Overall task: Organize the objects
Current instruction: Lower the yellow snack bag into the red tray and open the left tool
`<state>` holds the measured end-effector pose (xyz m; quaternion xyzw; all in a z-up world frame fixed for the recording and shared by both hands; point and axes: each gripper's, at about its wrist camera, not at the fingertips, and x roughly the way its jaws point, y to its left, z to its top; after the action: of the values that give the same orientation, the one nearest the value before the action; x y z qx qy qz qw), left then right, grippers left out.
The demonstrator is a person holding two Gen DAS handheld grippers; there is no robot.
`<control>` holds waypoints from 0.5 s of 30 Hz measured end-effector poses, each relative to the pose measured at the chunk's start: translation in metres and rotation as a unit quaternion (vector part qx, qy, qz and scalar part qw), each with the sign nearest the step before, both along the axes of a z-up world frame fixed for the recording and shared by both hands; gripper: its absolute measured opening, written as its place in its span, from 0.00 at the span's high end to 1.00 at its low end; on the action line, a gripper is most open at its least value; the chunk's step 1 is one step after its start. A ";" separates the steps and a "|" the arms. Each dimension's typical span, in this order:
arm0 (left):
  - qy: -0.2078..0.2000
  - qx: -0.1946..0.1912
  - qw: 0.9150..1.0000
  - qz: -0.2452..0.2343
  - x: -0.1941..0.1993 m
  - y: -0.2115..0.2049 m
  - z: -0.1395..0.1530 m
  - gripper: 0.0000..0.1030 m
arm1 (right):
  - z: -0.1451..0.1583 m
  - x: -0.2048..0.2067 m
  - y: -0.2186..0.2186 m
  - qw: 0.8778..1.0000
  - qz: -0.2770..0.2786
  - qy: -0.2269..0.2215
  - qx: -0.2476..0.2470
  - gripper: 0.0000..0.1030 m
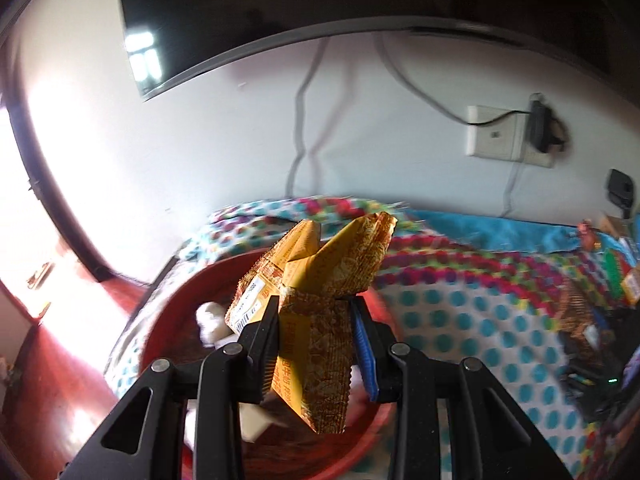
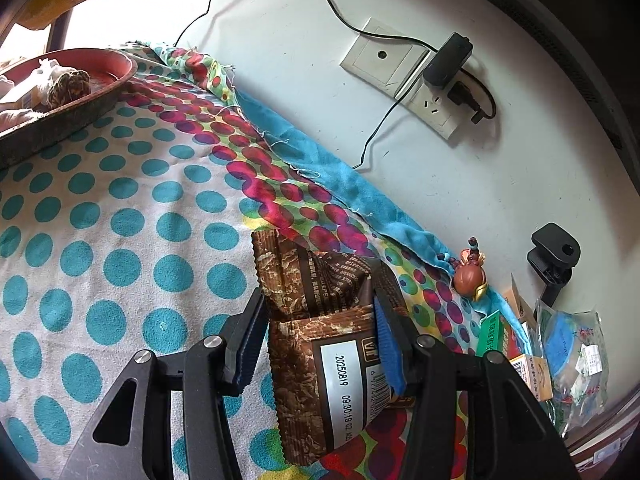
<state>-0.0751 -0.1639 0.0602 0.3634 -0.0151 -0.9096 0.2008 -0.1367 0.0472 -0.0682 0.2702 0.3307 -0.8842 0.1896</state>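
My left gripper [image 1: 316,304] is shut on a crumpled yellow snack packet [image 1: 320,264], held upright above a red bowl [image 1: 168,320] at the left end of the dotted cloth [image 1: 460,320]. White items [image 1: 210,318] lie in the bowl. In the right wrist view a brown snack packet [image 2: 320,344] lies on the dotted cloth [image 2: 120,220]. My right gripper [image 2: 318,300] is shut on it, with a blue pad against each side and the packet buckled between them. The red bowl [image 2: 100,80] shows at the far left of that view, holding a knotted brown thing and white pieces.
A small brown figurine [image 2: 470,276], several small boxes [image 2: 500,332] and a clear bag [image 2: 572,344] crowd the right end by the wall. A wall socket [image 2: 400,76] with a plugged adapter, cables and a black clamp [image 2: 554,256] are behind. A dark screen [image 1: 280,8] hangs above.
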 end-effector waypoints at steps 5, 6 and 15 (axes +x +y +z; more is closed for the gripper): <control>-0.027 -0.021 0.999 0.033 -0.001 -0.038 -0.019 0.67 | -0.002 0.001 -0.002 1.000 0.001 0.003 0.010 0.53; -0.032 -0.022 0.999 0.039 -0.001 -0.043 -0.023 0.67 | -0.002 0.002 -0.002 1.000 0.001 0.003 0.011 0.53; -0.064 -0.019 0.996 0.051 -0.009 -0.068 -0.058 0.67 | -0.004 0.002 -0.004 1.000 0.002 0.006 0.022 0.53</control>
<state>-0.0837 -0.2319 0.0025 0.4175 -0.0266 -0.8724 0.2527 -0.1345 0.0430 -0.0723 0.2684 0.3516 -0.8780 0.1830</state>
